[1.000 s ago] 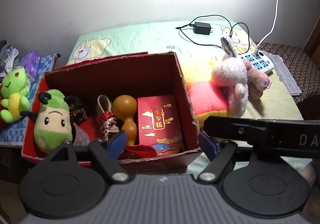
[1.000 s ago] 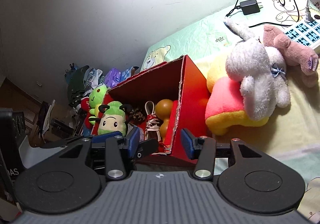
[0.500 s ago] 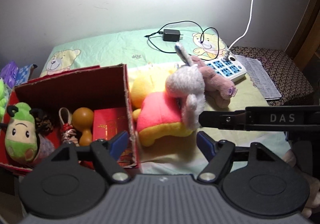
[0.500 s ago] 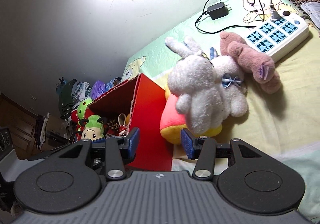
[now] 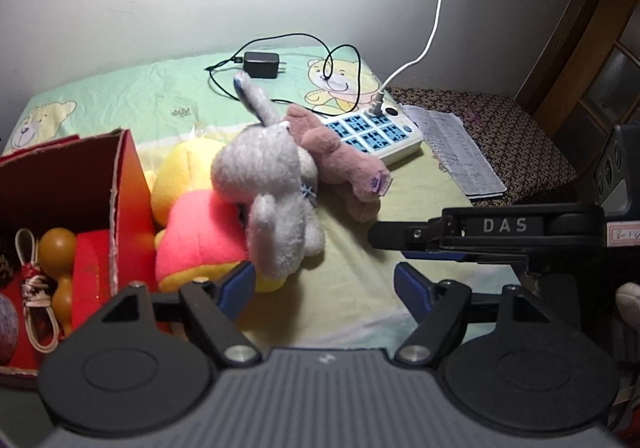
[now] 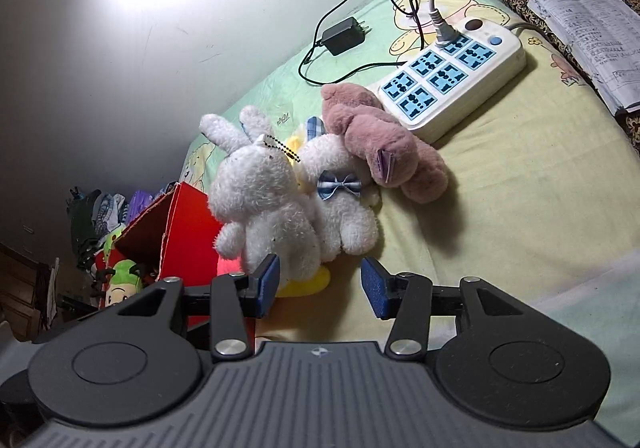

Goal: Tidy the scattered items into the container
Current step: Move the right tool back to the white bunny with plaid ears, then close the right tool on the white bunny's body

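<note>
The red cardboard box (image 5: 120,184) stands at the left on the bed, already holding a tan wooden gourd (image 5: 56,248), a red printed carton (image 5: 90,272) and a green plush doll (image 6: 122,282). Just beside its right wall a heap of soft toys is left: a fluffy white rabbit plush (image 6: 260,204), a second white plush with a blue checked bow (image 6: 340,204), a dusty-pink plush (image 6: 384,144) and a yellow-and-pink plush cushion toy (image 5: 192,240) underneath.

The left gripper (image 5: 322,284) is empty and its jaws are opening; the right gripper (image 6: 318,284) is held spread, with nothing between its pads, just short of the rabbit's feet. The step in hand is judged to be the reach for the rabbit. A grip across its body rather than an ear is advised, since the stacked toys are likely to be dragged along; the lower toys could be steadied with the left gripper.

The cushion toy is largely covered by the rabbits. The box is cut off at the left edge of the left wrist view, so its free room cannot be judged. Whether the pink plush touches the white power strip with blue sockets (image 6: 452,76) cannot be told.
</note>
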